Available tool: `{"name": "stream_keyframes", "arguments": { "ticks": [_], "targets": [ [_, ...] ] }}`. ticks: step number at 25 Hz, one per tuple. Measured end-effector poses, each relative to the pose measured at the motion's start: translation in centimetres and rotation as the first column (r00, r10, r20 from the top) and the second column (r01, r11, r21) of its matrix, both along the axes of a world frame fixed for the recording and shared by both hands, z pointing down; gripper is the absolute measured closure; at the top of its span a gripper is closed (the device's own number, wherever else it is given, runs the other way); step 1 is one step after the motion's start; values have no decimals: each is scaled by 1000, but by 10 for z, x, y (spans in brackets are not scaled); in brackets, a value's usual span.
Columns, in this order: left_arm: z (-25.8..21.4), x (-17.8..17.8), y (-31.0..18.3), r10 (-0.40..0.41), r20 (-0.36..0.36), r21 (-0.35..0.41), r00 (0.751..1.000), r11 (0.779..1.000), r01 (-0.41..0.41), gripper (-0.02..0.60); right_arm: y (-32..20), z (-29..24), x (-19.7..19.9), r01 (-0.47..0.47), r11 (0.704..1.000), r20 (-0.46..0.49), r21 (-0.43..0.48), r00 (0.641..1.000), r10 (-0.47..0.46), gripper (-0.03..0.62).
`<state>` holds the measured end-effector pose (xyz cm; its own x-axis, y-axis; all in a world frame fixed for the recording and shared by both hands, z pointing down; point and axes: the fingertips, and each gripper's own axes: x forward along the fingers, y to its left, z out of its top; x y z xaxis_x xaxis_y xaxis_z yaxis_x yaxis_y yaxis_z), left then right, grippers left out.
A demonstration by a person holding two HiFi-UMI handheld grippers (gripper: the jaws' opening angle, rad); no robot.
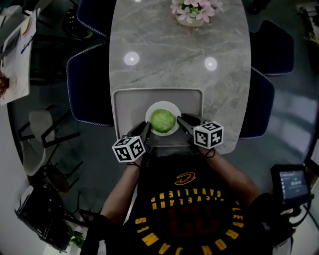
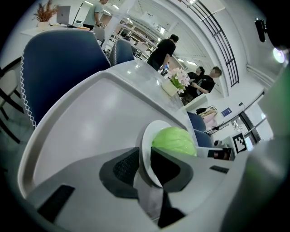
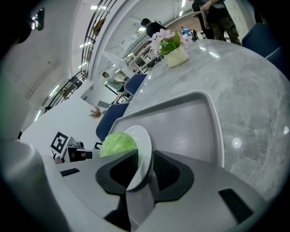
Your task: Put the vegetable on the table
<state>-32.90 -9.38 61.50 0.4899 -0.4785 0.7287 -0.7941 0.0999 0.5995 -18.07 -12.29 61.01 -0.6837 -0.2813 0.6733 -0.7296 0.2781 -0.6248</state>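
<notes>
In the head view, a grey marble worktop (image 1: 174,55) runs up the middle of the frame, and a grey tray (image 1: 129,102) lies at its near end. Over the lower middle of the tray is a white plate (image 1: 151,109) carrying a round green cabbage (image 1: 163,121), which fills most of the plate.

Both tools are clamped on the plate. The left tool (image 1: 145,130) comes in from the lower left and the right tool (image 1: 184,121) from the lower right, each with its marker cube just below the plate. In the left gripper view the left tool (image 2: 145,167) has its dark pads closed on the plate's rim (image 2: 146,149), one above and one below, with the cabbage (image 2: 174,140) bulging just beyond and the tray (image 2: 90,122) spreading towards the upper left. The right gripper view shows the same hold mirrored: the right tool (image 3: 142,167) pinches the rim (image 3: 144,145), the cabbage (image 3: 115,144) sits left of it, and the tray (image 3: 181,122) lies to the right.

Whether the plate rests on the tray or is raised off it cannot be told.

A pot of pink flowers (image 1: 194,10) stands at the top centre of the worktop, well apart from the tray. Dark blue chairs (image 1: 87,84) flank both sides.
</notes>
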Motion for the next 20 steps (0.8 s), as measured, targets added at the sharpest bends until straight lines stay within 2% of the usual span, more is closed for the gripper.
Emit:
{"name": "stream_keyframes", "arguments": {
  "ticks": [9, 12, 20],
  "targets": [
    [2, 6, -3, 4, -28, -6, 1000, 1000, -4, 518, -2, 6, -3, 26, 1000, -1, -13, 1000, -26, 488],
    [12, 11, -11, -5, -20, -11, 1000, 1000, 5, 525, -12, 20, 5, 28, 999, 0, -29, 1000, -28, 536],
    [11, 7, -10, -6, -46, -21, 999, 1000, 5, 531, -10, 20, 4, -1, 997, 24, -71, 1000, 3, 545]
  ]
}}
